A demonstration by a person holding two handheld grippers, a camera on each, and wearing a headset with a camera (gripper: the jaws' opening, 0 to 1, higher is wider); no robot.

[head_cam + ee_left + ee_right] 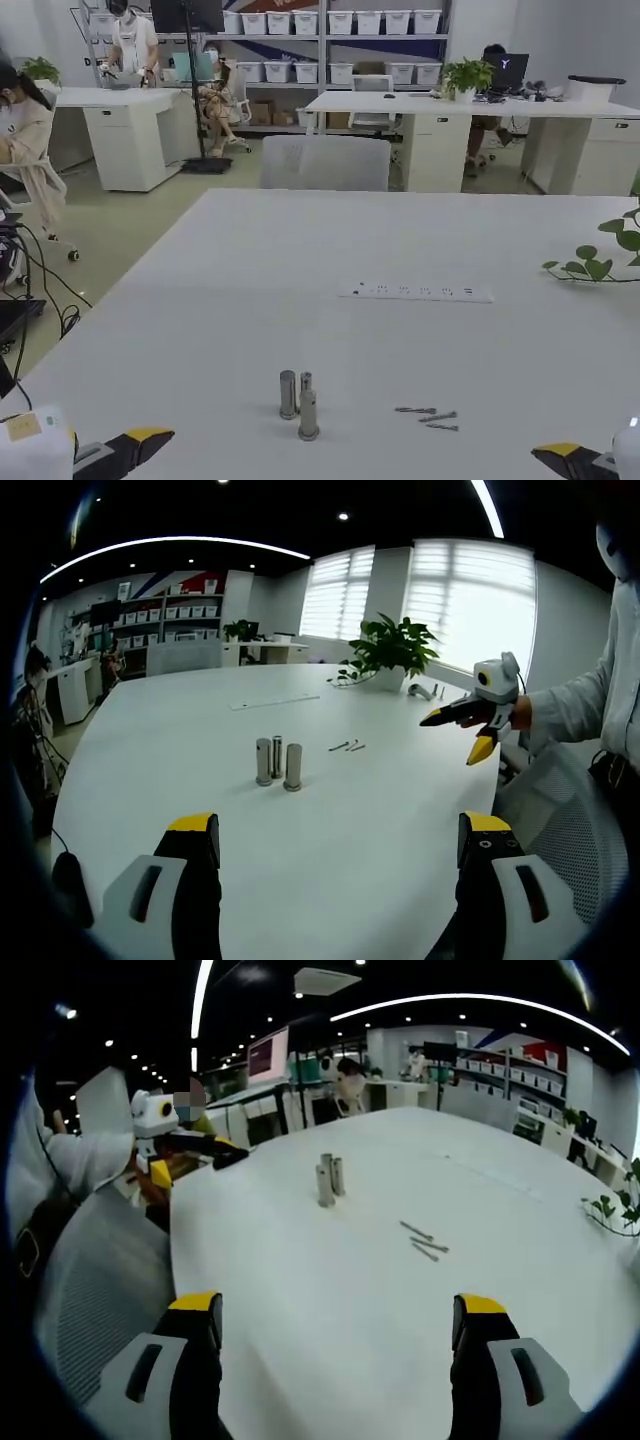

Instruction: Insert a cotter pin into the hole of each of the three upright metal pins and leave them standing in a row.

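Cotter pins: three slim grey metal cotter pins (427, 418) lie loose on the white workbench (250, 300), at 3 o'clock of the three short silver upright metal pins (298, 403); none fitted.
Left tongs: left gripper (338, 828), yellow-tipped jaws spread wide, empty; low at the near edge, likely poised for a first reach.
Right tongs: right gripper (335, 1305), likewise splayed and empty; cotter pins at its 1 o'clock, so probably the side to fetch them.
Metal pins: bunched at 12 o'clock between the grippers; a cluster, not yet a row.
Beyond: long white power strip (416, 292) at 12 o'clock; green trailing plant (600, 262) at 2 o'clock.
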